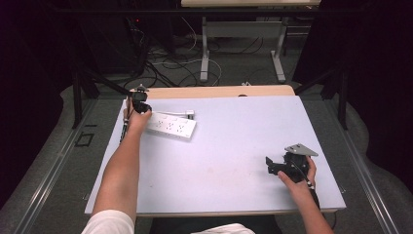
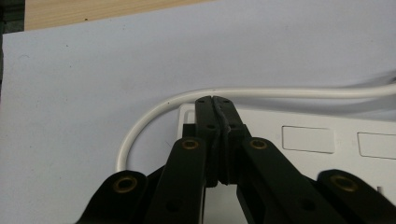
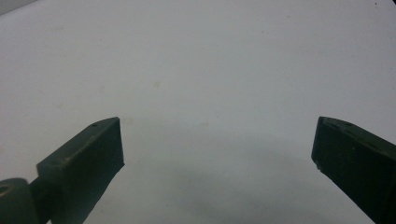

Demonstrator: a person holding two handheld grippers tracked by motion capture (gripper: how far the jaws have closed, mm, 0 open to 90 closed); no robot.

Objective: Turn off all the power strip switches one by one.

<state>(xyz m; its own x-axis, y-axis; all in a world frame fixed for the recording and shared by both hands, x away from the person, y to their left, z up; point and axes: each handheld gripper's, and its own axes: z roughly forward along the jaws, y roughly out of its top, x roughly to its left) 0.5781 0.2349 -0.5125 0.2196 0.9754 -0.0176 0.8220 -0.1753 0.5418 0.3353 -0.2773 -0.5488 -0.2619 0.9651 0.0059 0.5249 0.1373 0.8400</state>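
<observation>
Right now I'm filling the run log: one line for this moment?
left hand-held gripper: shut, over power strip end | right hand-held gripper: open, empty | table

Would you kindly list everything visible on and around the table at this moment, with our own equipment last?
power strip: one, white, far left of the table, lying flat.
cord: one, white, curving from the strip's end and running along its far side.
table: one, pale blue top with a wooden strip along the far edge.
second table: one, grey legs, on the floor beyond.
cables: several, black and white, on the floor behind.
left claw: one, black, jaws shut, tips above the strip's end near the cord.
right claw: one, black, jaws open over bare table at near right.
</observation>
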